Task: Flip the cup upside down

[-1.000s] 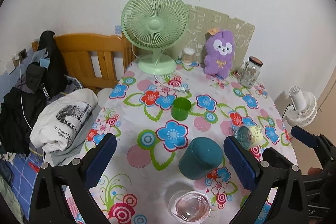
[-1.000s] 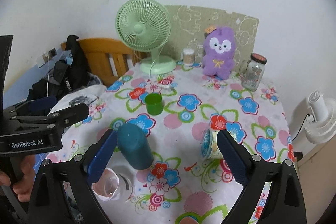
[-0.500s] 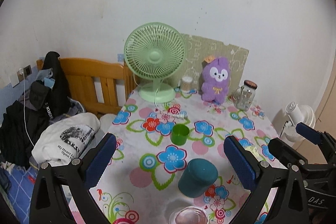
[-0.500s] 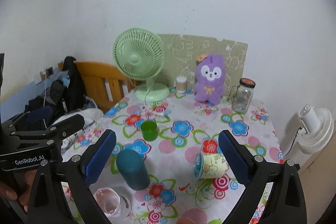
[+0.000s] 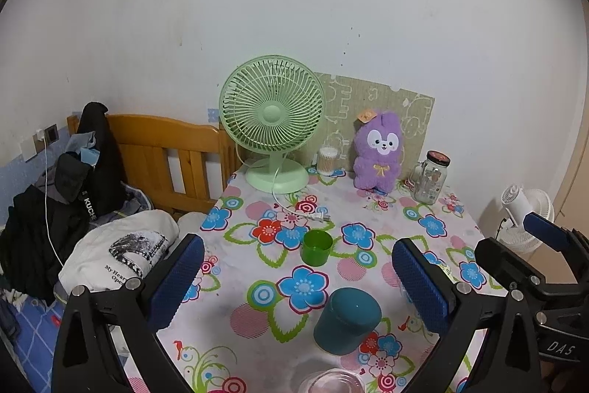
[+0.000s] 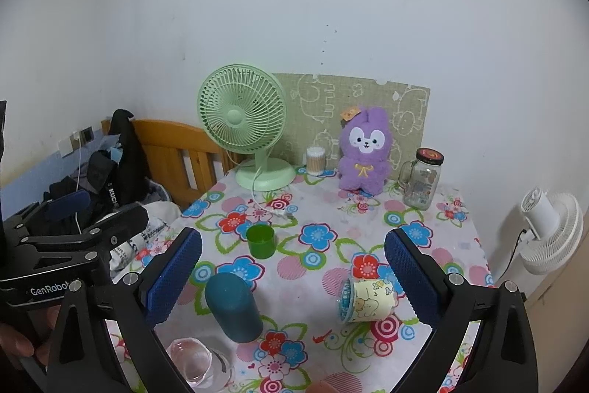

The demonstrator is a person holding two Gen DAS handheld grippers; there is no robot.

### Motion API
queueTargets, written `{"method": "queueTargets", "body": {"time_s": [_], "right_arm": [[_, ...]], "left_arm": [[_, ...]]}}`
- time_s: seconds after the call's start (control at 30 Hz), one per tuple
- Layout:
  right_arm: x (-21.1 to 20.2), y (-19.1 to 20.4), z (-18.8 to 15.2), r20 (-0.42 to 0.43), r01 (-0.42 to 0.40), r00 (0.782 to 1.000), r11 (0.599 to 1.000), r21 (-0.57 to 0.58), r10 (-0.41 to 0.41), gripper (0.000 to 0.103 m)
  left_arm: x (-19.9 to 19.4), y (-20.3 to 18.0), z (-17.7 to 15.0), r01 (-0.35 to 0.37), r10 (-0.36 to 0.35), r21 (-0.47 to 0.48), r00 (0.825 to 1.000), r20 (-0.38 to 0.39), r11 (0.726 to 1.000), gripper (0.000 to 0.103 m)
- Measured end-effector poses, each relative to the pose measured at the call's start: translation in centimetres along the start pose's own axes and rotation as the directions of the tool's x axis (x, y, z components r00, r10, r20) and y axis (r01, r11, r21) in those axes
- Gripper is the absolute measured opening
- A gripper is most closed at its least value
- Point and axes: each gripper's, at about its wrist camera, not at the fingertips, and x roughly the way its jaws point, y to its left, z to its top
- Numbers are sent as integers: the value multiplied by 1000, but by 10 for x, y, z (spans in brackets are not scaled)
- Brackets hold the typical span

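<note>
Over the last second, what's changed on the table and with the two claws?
Both claws, the left claw and the right claw, pulled up and back from the table, open and holding nothing. The teal cup, the green cup and the yellow cup lying on its side stayed put.

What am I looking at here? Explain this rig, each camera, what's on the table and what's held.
No robot: a person holds two handheld clamps, each with a fisheye camera looking along its blue-padded fingers. The left gripper and right gripper are both open and hold nothing. On the flowered table are a teal cup standing upside down, a green cup upright, a cartoon-print cup lying on its side, a clear glass, a green fan, a purple plush and a glass jar.
</note>
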Motion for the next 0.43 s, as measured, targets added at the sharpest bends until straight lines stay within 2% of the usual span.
{"method": "queueTargets", "body": {"time_s": [0.43], "right_arm": [[1, 1, 0, -1, -4, 1000, 1000, -4, 4, 101]], "left_arm": [[-2, -1, 0, 13, -13, -2, 1000, -1, 1000, 103]]}}
